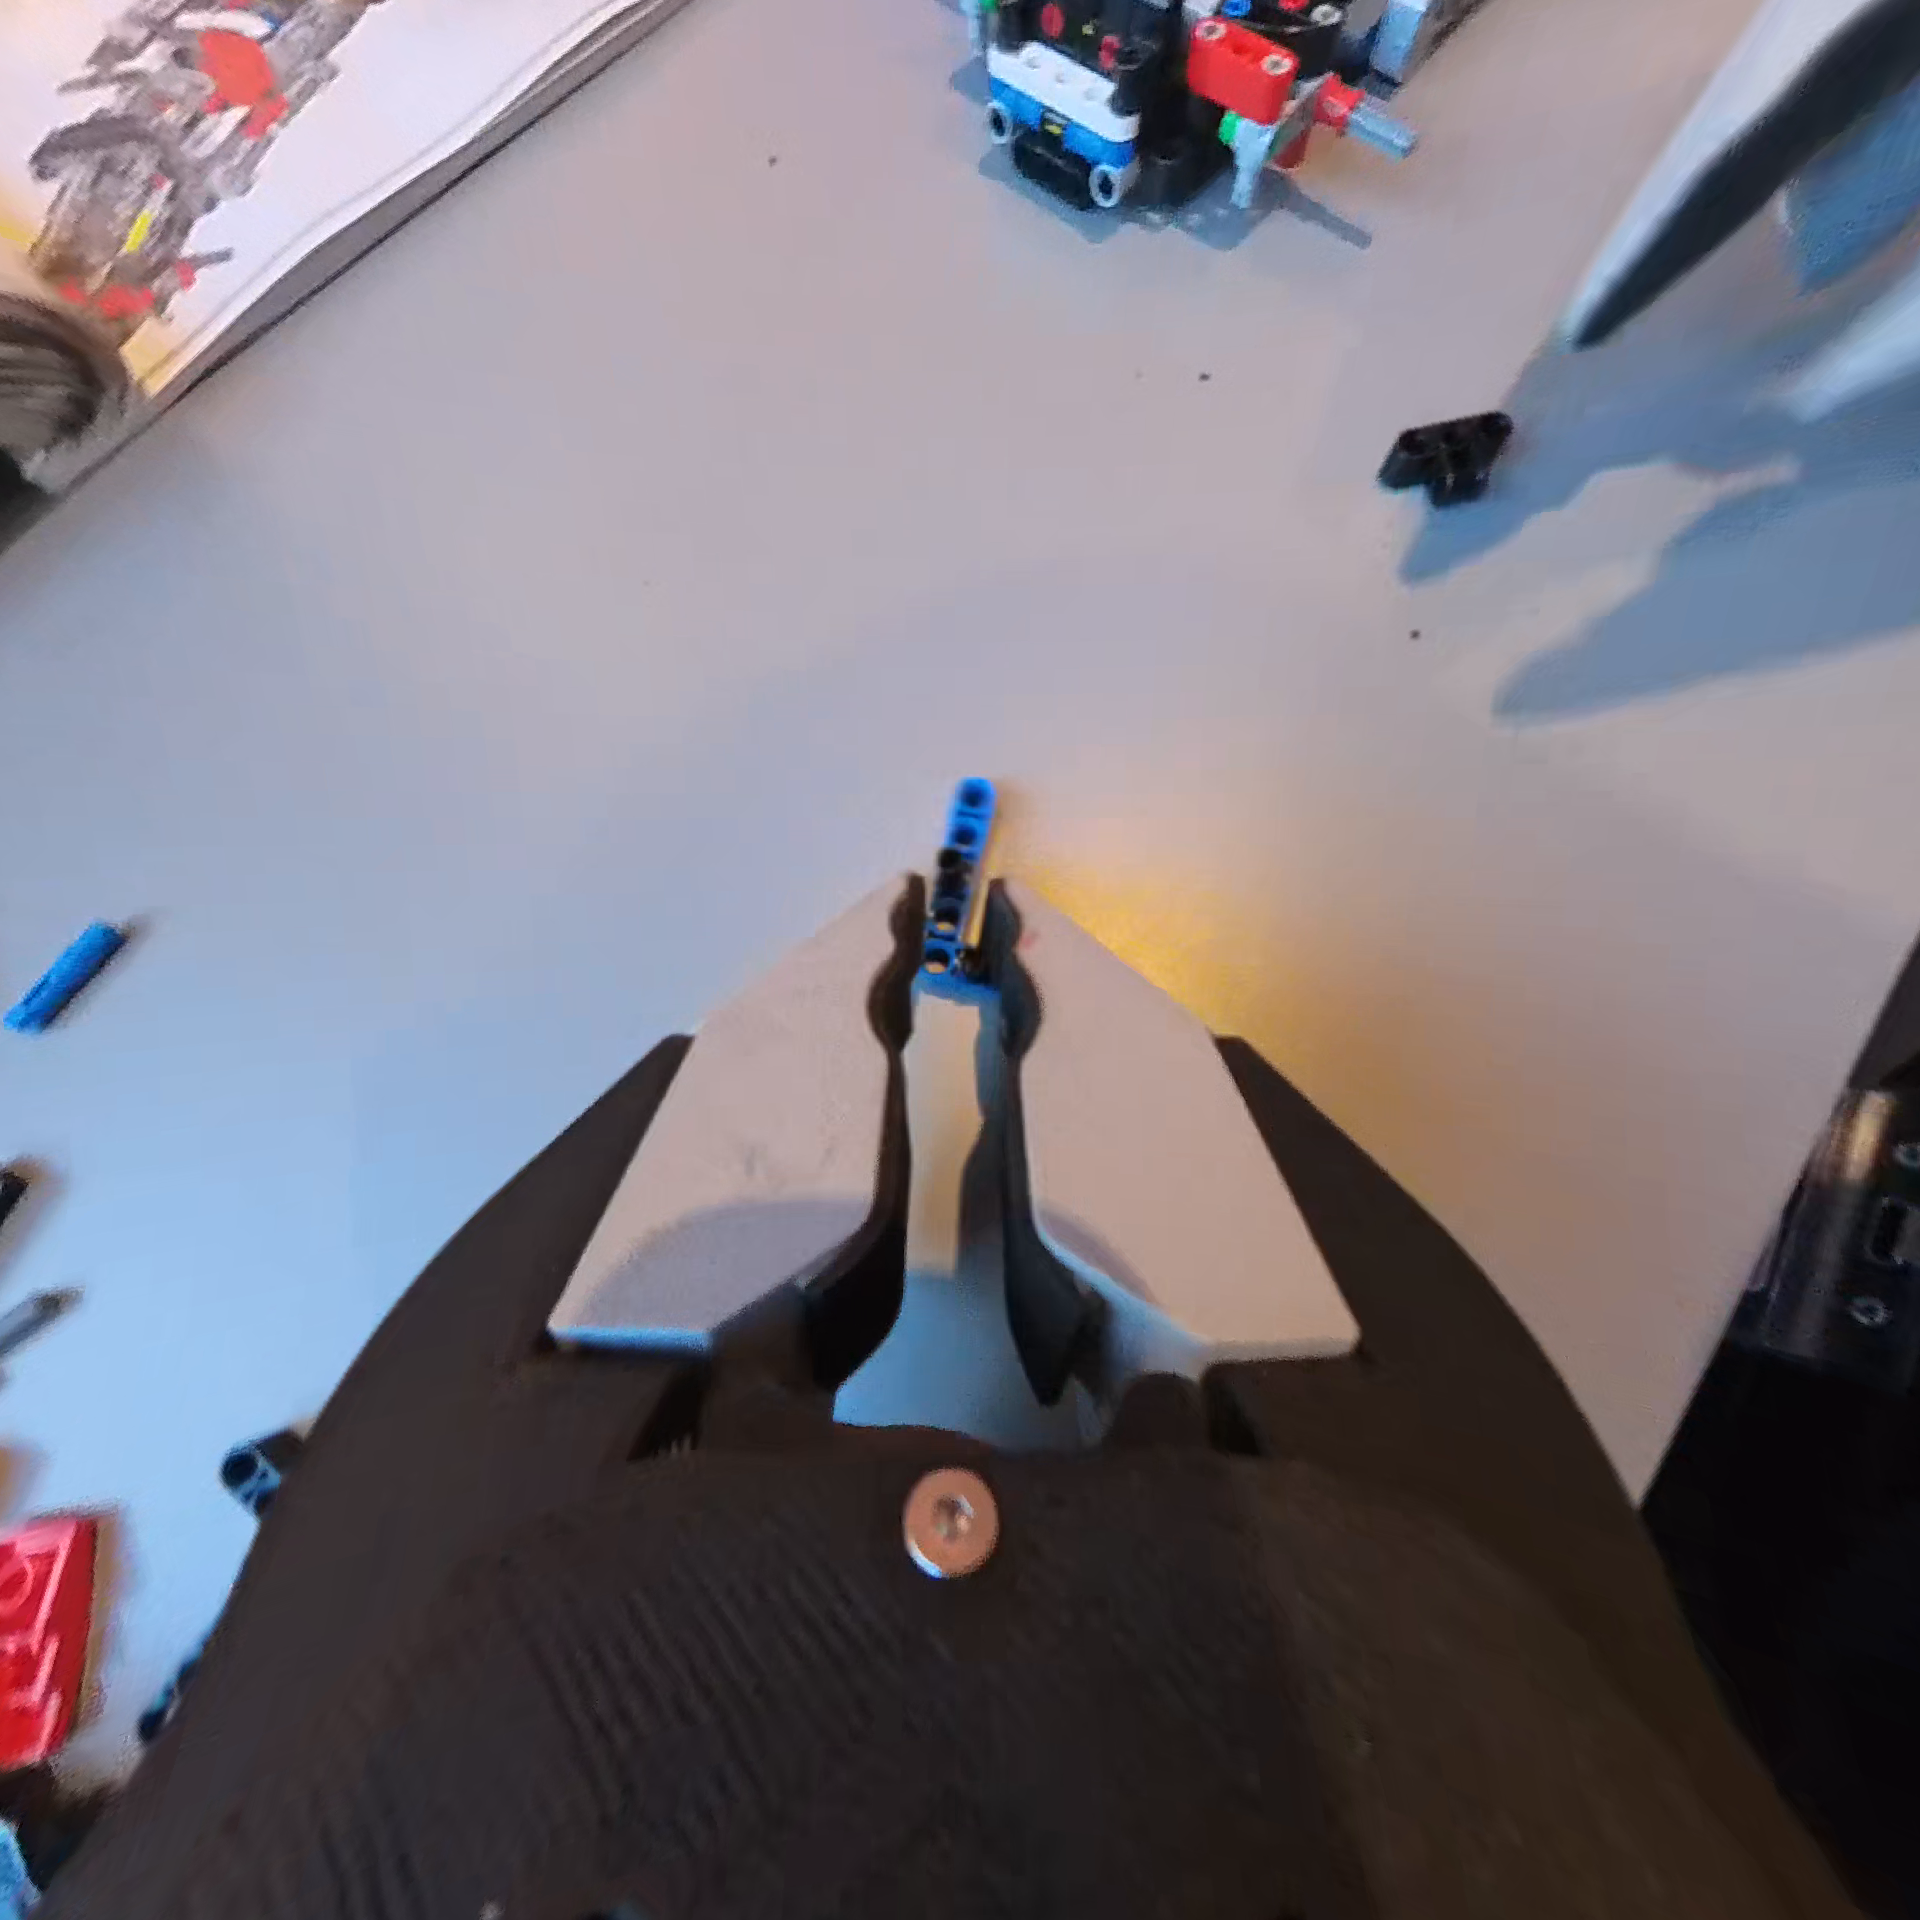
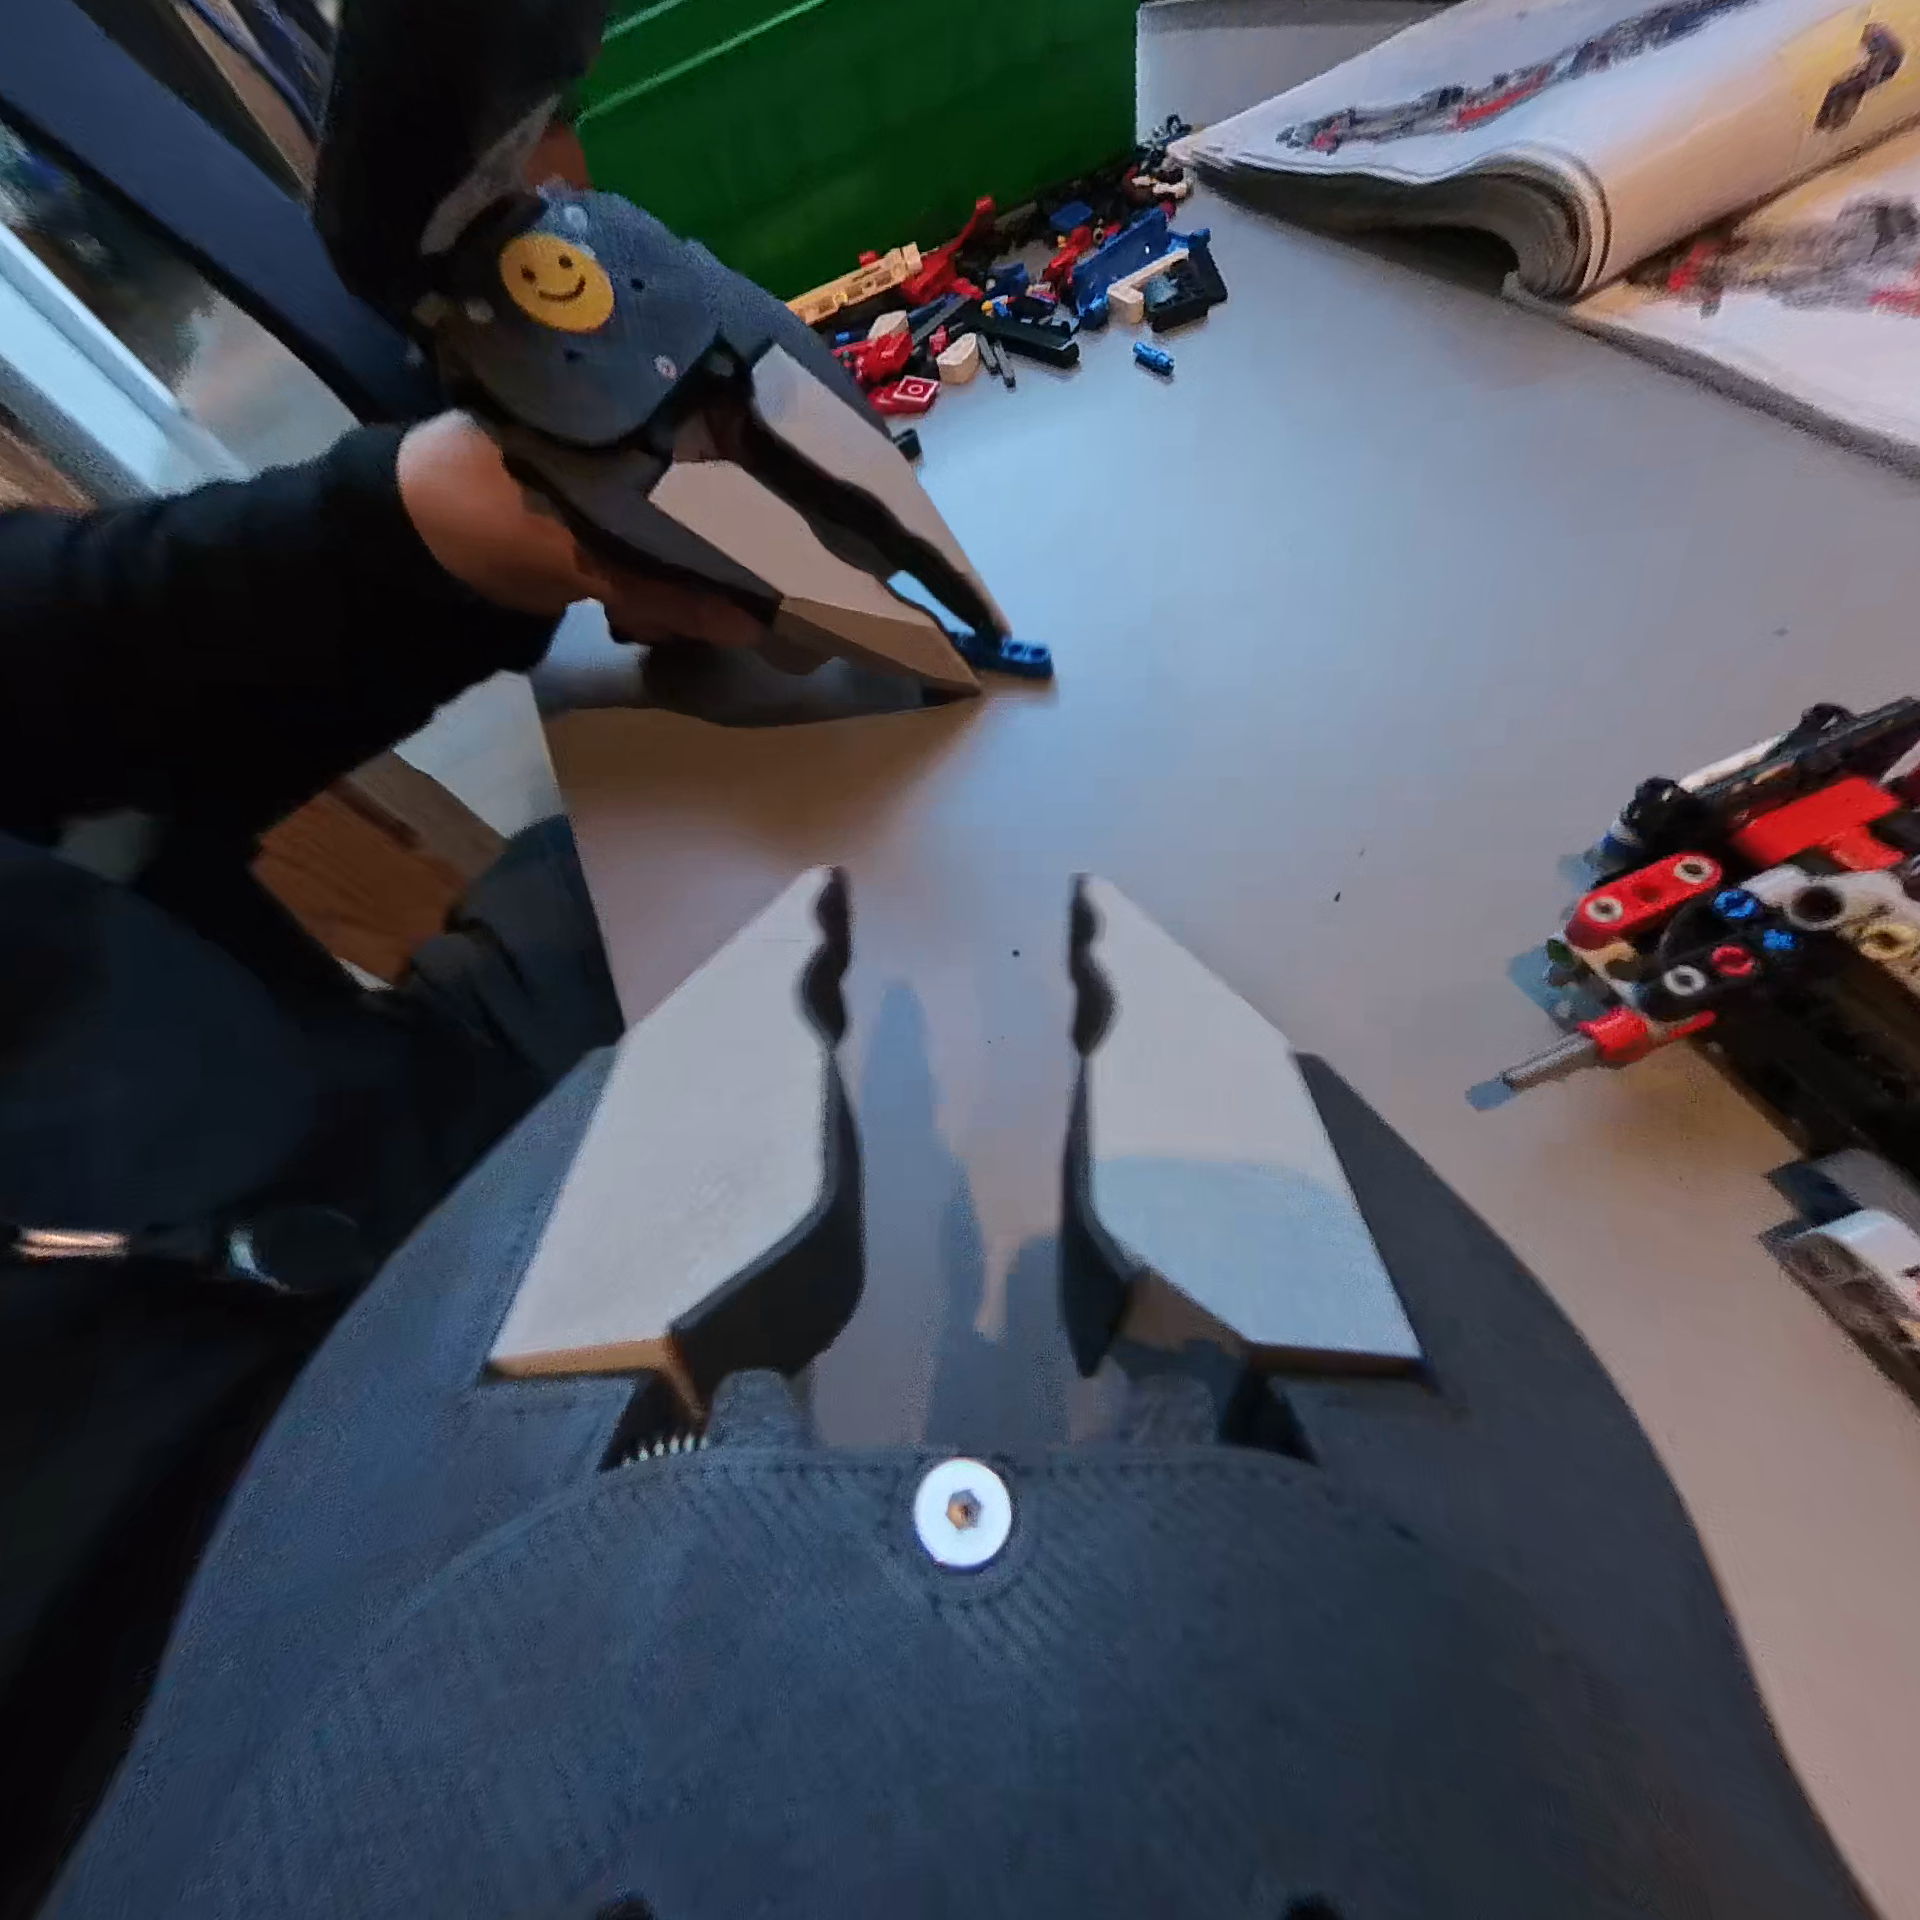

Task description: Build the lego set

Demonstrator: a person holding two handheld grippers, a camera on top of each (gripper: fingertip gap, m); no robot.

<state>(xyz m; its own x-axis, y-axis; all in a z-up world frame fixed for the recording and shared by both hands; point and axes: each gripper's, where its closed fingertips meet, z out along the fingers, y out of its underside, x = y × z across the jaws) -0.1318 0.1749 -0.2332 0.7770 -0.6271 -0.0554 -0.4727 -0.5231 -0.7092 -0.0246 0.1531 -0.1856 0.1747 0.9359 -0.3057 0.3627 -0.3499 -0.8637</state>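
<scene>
While the left gripper (image 1: 954, 904) pinches a blue holed lego beam (image 1: 962, 883) between its fingertips, the beam's free end pointing ahead and lying at the table (image 1: 727, 520) surface, the right gripper (image 2: 956, 935) hangs with its fingers spread and nothing between them.

Only the left wrist view shows, from left to right: an open instruction booklet (image 1: 312, 135) far ahead on the left, a loose blue piece (image 1: 68, 977) beside the left finger, a red piece (image 1: 42, 1642) by the gripper's body, the partly built lego model (image 1: 1164, 94) straight ahead and well apart, and a small black connector (image 1: 1449, 457) ahead on the right, under the blurred tip of the other gripper.

Only the right wrist view shows a black-sleeved arm and hand (image 2: 488, 520) holding the left gripper (image 2: 992, 639), whose tip meets the table at the beam (image 2: 1013, 657); behind it lies a heap of loose pieces (image 2: 1039, 291) against a green box (image 2: 862, 125). Farther right are the booklet (image 2: 1558, 135) and the model (image 2: 1766, 935), near the right finger.

Bare table lies ahead of both grippers; its near edge drops off on the left beside the right gripper.
</scene>
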